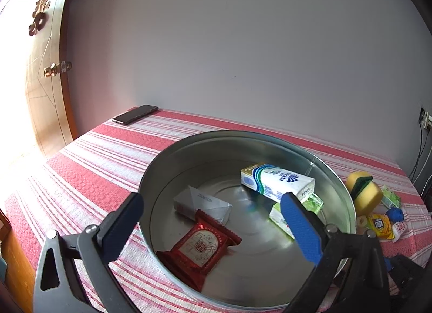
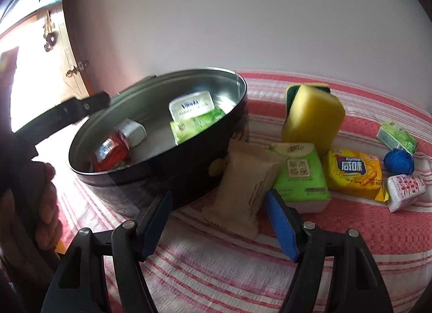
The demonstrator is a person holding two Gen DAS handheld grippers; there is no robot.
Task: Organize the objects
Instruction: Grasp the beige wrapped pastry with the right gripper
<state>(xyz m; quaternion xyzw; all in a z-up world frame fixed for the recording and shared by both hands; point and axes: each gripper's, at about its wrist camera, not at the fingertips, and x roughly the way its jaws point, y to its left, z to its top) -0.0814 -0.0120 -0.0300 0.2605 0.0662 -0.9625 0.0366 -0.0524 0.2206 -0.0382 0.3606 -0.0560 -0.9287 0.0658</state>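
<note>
The left gripper (image 1: 213, 221) tilts down over the tin (image 1: 348, 191), jaws spread wide and empty, a red packet (image 1: 199, 248) just below them. The right gripper (image 2: 218, 221) slants down at a beige packet (image 2: 248, 188) lying ahead between its parted, empty fingers, beside the tin.

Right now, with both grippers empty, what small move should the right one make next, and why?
Probably ease the right gripper forward around the beige packet and close. Its jaws are open with the packet just ahead, still outside the round tin, which already holds several packets.
</note>
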